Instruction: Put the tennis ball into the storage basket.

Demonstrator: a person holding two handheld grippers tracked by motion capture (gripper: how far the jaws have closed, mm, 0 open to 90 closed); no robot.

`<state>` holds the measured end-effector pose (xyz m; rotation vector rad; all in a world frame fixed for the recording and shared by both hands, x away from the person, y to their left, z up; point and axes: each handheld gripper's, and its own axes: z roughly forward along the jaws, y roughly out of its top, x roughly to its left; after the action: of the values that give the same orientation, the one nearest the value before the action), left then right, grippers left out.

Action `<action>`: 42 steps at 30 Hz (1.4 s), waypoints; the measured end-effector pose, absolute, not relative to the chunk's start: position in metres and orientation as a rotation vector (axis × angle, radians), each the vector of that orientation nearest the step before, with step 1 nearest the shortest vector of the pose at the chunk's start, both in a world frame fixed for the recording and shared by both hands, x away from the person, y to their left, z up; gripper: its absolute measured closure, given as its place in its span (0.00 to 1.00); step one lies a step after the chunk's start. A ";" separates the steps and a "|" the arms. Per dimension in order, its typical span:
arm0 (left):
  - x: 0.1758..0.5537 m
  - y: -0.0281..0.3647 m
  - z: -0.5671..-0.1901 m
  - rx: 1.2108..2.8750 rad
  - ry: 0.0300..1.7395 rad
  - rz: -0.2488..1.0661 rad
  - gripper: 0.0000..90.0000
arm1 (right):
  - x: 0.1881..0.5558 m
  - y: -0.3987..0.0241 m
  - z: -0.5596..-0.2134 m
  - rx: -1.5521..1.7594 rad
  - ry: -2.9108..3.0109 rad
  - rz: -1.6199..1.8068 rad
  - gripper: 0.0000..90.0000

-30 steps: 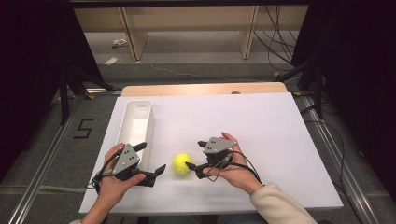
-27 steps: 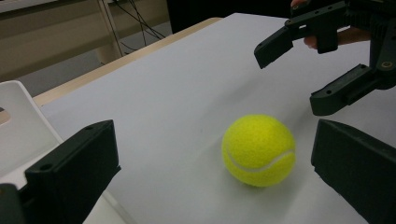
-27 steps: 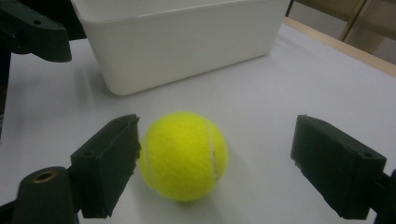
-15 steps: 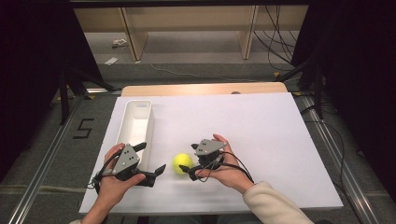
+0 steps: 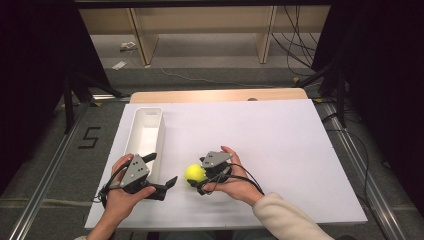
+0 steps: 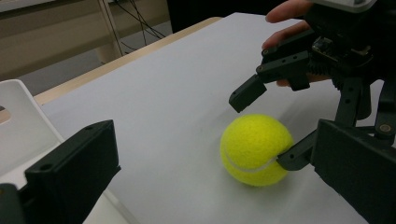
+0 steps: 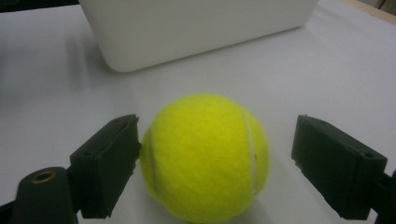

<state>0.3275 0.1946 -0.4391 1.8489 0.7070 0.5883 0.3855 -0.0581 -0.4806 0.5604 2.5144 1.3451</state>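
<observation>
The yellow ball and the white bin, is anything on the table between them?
No. In the right gripper view, just bare white table lies between the tennis ball and the white bin.

White bin (image 7: 196,28) top cut off by the frame edge

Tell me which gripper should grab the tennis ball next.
Right. The right gripper already has its open jaws on either side of the tennis ball, one jaw touching or nearly so. The left gripper is open too, but sits off to the side near the white bin.
</observation>
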 end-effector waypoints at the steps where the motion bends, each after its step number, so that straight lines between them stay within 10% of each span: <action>1: 0.327 0.195 -0.439 1.848 0.709 0.586 0.00 | 0.386 -0.057 -0.482 0.556 2.515 1.341 0.18; 42: 0.326 0.197 -0.439 1.842 0.713 0.590 0.00 | 0.390 -0.044 -0.476 0.526 2.528 1.346 0.29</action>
<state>0.3260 0.1965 -0.4385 1.8419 0.7130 0.5903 0.3904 -0.0437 -0.4755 0.5258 2.5281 1.3457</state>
